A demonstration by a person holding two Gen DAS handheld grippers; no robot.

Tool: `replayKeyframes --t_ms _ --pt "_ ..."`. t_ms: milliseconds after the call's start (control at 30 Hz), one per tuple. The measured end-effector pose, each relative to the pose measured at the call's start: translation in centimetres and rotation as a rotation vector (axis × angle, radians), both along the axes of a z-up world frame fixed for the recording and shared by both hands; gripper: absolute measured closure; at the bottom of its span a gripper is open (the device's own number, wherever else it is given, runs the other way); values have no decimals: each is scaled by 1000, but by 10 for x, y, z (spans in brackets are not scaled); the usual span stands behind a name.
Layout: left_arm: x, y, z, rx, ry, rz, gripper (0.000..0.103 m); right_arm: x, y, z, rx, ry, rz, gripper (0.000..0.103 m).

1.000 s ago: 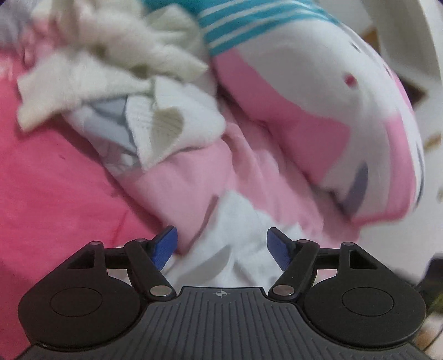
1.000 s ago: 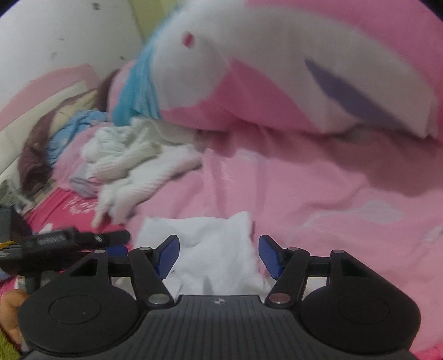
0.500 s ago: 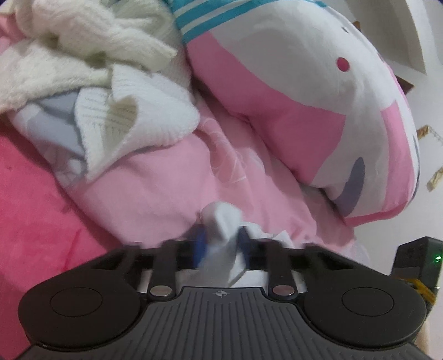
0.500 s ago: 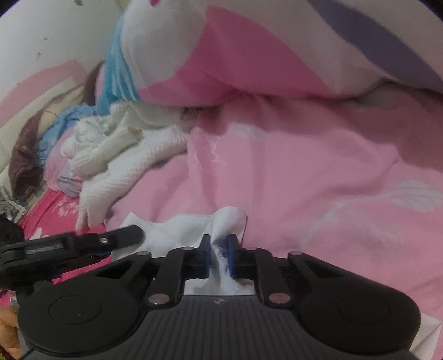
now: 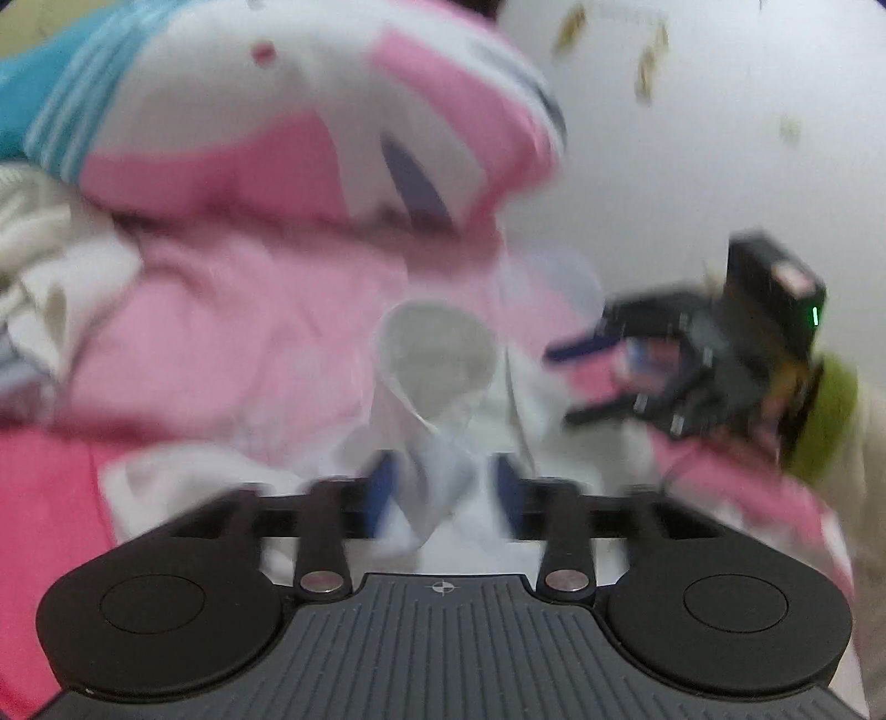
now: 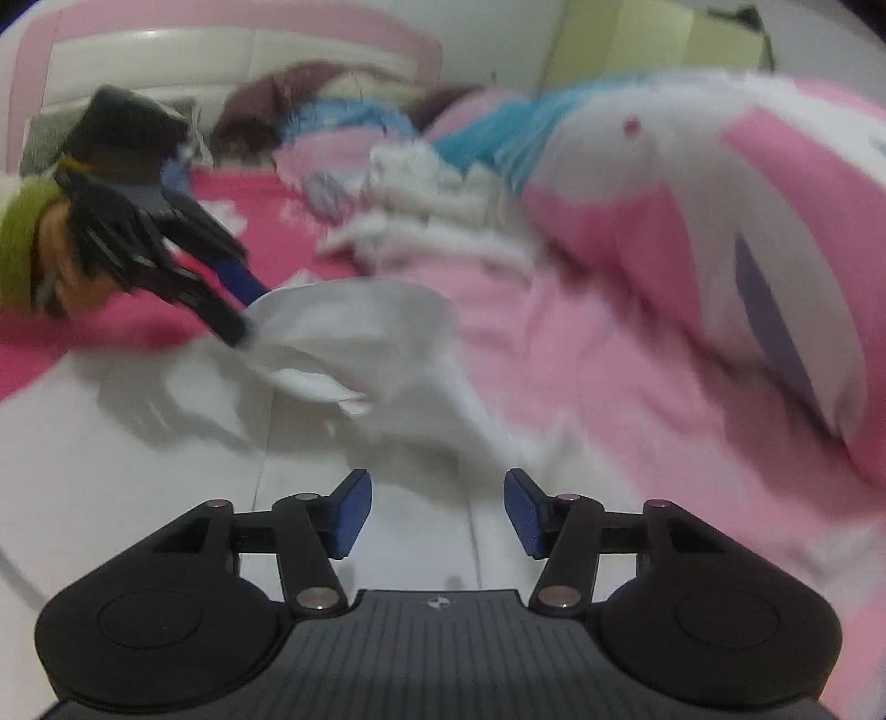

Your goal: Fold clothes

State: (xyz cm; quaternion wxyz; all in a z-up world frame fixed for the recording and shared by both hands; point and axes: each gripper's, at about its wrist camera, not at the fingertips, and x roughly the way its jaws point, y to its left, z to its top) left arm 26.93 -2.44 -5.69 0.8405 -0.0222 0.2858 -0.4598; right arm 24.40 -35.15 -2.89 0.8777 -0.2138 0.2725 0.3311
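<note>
A white garment (image 6: 360, 327) lies crumpled on the pink bedding, and the pictures are blurred by motion. In the left wrist view a twisted fold of the white garment (image 5: 432, 354) rises between the blue pads of my left gripper (image 5: 443, 493). Its jaws are opening and the pads stand clear of the cloth. From the right wrist view, the left gripper (image 6: 243, 310) touches the garment's left edge. My right gripper (image 6: 437, 512) is opening too, with nothing between its pads and white cloth lying below and ahead. The right gripper (image 5: 581, 379) shows spread apart at the garment's right side.
A large pink and white cushion with teal stripes (image 6: 692, 221) fills the back right. A heap of cream knitwear (image 6: 432, 205) lies beside it. A pink blanket (image 6: 609, 399) covers the bed, with a headboard (image 6: 221, 44) behind. A hand in a green cuff (image 6: 27, 232) holds the left gripper.
Half a second ago both grippers were shut on the white garment. Both jaws have since spread and both views have swung and rolled. The right gripper has let go of the cloth.
</note>
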Motion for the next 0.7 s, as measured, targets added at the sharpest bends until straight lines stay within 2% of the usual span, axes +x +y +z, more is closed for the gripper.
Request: replayKeyframes --t_ms 100,233,333,400,500,600,667,700 --pt "0 14 -1 -19 35 23 48 3 -26 -1 124 75 -84 47" --pt "5 32 -3 -53 73 91 44 24 -49 0 362 175 -241 47" --pt "14 26 -7 -31 87 144 44 38 -44 -6 439 245 -308 48" --pt "15 18 -12 0 86 170 44 45 -35 -11 453 287 -325 49" --pt "17 0 -19 30 68 168 44 63 -27 -25 485 380 -423 49" --pt "15 -23 -28 113 -12 156 44 80 -23 -42 486 436 -518 49" --pt "12 -37 -35 171 -68 146 44 89 -21 -54 535 476 -536 50" --pt "12 -42 -38 190 -90 145 44 92 -21 -58 559 489 -531 56"
